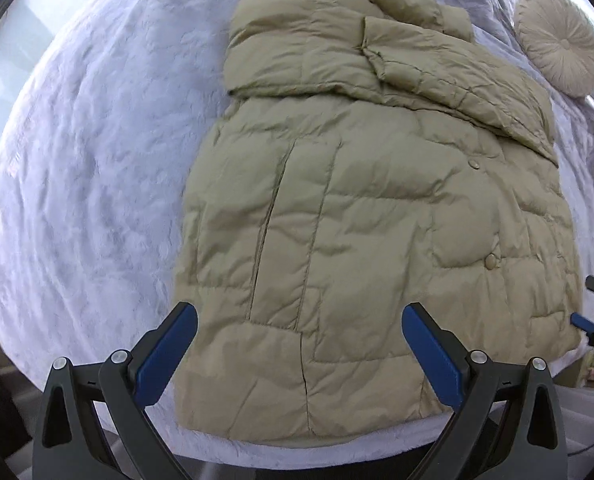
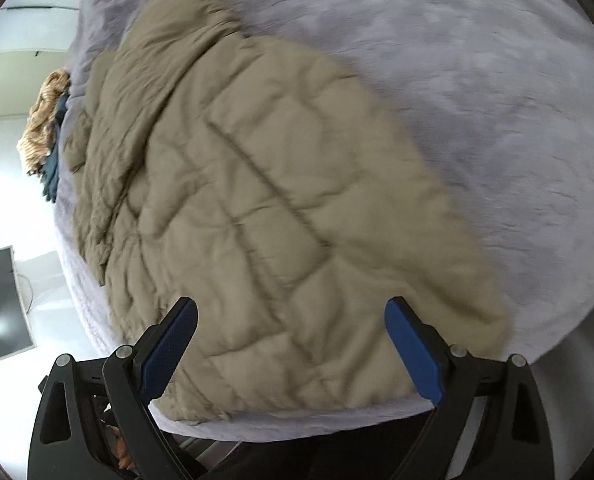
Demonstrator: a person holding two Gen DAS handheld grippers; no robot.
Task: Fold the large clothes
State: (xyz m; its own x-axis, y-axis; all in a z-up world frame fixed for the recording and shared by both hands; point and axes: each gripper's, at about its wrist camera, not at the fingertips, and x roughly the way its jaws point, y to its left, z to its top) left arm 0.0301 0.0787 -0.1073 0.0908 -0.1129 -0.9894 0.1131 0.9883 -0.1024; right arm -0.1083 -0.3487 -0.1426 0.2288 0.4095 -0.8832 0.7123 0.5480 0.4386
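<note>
Above the jacket [image 1: 357, 208] on the bed [image 1: 97, 160], left tool [image 1: 299, 346] and right tool [image 2: 291, 340] gape empty; next, grip the hem and fold upward.

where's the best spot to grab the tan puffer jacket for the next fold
Grip the puffer jacket at its two bottom hem corners, coming from the near bed edge. The hem lies flat and free there, and both open grippers, left and right, hover above it.
</note>
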